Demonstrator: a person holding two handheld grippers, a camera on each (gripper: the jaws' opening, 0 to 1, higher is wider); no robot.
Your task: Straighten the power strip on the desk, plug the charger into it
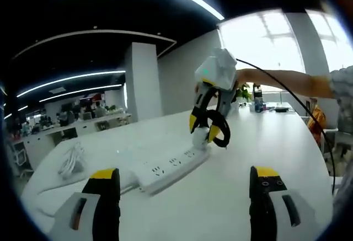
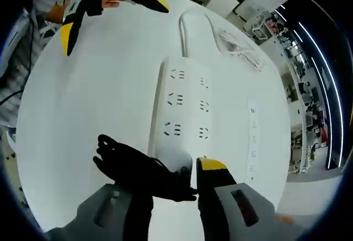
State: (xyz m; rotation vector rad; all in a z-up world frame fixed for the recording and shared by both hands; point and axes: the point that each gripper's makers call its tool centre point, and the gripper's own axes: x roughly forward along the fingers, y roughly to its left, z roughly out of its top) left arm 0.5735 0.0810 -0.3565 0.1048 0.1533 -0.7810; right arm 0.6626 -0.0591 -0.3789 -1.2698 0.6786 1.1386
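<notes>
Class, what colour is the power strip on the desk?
White; the power strip shows best in the right gripper view.

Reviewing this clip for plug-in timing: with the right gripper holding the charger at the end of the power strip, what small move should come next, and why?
Probably ease the white charger straight down into the end socket. The right gripper is shut on it, right at the near end of the power strip, which already lies flat and straight on the desk. The left gripper hangs open and apart from the strip; whether the prongs are seated cannot be seen.

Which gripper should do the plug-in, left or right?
Right. The right gripper is shut on the white charger, right at the near end of the power strip. The left gripper is open and hangs back from the strip.
</notes>
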